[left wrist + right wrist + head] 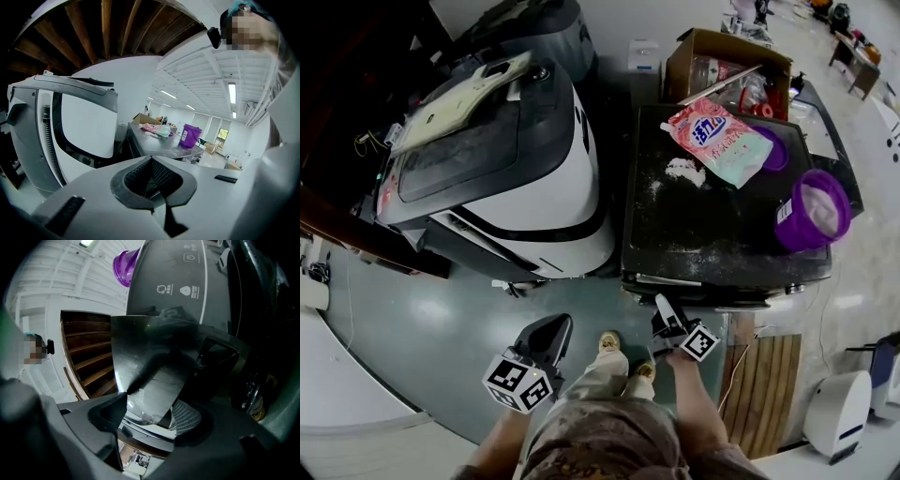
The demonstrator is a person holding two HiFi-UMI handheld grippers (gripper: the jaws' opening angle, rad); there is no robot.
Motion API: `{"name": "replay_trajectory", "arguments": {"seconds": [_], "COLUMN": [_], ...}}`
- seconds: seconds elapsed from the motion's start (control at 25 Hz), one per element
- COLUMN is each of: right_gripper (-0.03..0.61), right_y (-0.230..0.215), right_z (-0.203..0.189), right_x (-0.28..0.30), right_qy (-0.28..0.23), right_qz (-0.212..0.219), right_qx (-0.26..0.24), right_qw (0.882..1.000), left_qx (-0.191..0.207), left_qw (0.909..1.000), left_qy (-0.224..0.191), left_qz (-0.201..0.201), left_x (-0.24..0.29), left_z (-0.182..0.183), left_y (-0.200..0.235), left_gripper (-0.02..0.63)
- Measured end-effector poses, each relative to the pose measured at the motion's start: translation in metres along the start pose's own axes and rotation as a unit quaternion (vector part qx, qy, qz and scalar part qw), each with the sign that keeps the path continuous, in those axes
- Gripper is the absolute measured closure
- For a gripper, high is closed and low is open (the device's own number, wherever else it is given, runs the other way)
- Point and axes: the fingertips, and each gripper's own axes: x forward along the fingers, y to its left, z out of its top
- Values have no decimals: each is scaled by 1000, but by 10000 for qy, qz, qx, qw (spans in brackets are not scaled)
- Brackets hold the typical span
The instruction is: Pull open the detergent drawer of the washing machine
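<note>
Right gripper view shows your right gripper clamped on the glossy dark-grey detergent drawer front, high on the black-topped washing machine; pull straight back, evenly, left gripper closed, empty.

head: overhead, down | left: level, distant | right: close-up | shared: purple tub

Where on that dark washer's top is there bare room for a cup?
The washer top is bare along its front and left, between the spilled powder and the front edge. Crowded back and right: pink detergent bag, purple tub.
</note>
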Motion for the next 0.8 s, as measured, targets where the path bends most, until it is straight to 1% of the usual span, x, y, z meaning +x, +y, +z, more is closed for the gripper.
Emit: {"name": "replay_trajectory", "arguments": {"seconds": [0.36,0.8], "right_gripper": [287,290], "right_y": [4,13], "right_z": [-8,-19], "right_x": [-13,-28], "right_qy": [-31,5], "right_qz": [27,62], "right_qx": [54,92], "right_qw": [10000,9999], "left_qx": [-2,38], "left_qw": [10000,9999], "left_qy": [71,71], "left_qz": [22,-68], "left_x": [-4,-8], "left_z": [-3,-12], "left_y": [-7,-18], "left_gripper": [592,592]}}
